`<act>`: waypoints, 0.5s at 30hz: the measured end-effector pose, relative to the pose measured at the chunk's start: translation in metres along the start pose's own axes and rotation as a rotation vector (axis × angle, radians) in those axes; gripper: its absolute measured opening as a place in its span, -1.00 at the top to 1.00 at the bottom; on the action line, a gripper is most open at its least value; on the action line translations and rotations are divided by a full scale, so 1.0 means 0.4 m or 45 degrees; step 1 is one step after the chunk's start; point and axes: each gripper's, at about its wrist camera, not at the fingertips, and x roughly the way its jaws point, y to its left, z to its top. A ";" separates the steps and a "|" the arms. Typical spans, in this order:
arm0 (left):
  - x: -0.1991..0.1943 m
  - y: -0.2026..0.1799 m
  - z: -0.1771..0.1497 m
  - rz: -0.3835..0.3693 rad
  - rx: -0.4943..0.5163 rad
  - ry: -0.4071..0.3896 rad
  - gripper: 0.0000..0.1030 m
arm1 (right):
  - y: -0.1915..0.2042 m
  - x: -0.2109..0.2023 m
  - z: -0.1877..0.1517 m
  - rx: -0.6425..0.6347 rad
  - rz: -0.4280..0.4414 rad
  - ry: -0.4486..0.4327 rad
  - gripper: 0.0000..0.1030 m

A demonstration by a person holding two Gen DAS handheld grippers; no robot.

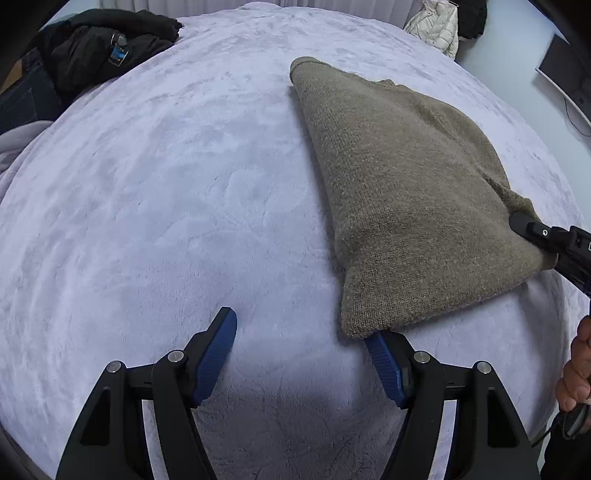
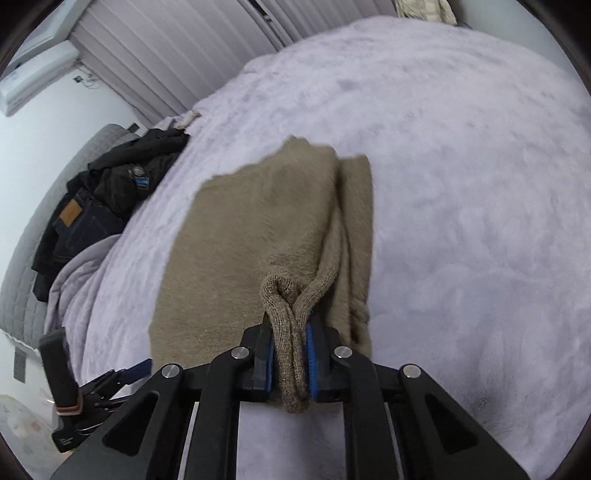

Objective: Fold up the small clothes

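Observation:
A small olive-brown knit sweater (image 1: 399, 184) lies folded lengthwise on the lilac fleece bed cover (image 1: 166, 203). My left gripper (image 1: 303, 332) is open and empty; its right finger sits just under the sweater's near corner. My right gripper (image 2: 290, 350) is shut on a bunched ribbed edge of the sweater (image 2: 266, 229) and holds that end slightly raised. The right gripper also shows in the left wrist view (image 1: 546, 240) at the sweater's right corner.
A pile of dark clothes with jeans (image 1: 92, 48) lies at the bed's far left edge, also in the right wrist view (image 2: 110, 192). A cream puffer jacket (image 1: 436, 26) sits at the far right. The bed cover (image 2: 480, 184) stretches wide around the sweater.

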 end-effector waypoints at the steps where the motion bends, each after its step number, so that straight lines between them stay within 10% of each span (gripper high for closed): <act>1: -0.011 -0.011 0.000 0.003 0.036 0.002 -0.40 | -0.008 -0.003 -0.001 0.006 0.025 -0.009 0.72; 6: -0.148 -0.046 -0.003 -0.071 0.189 -0.145 -0.41 | 0.003 -0.074 0.028 -0.039 0.018 -0.061 0.29; 10: -0.175 -0.061 0.068 -0.068 0.162 -0.272 -0.80 | 0.067 -0.160 0.067 -0.195 -0.045 -0.238 0.01; 15: 0.009 -0.014 0.146 -0.119 -0.021 -0.008 -0.85 | 0.113 -0.048 0.096 -0.229 0.232 -0.048 -0.05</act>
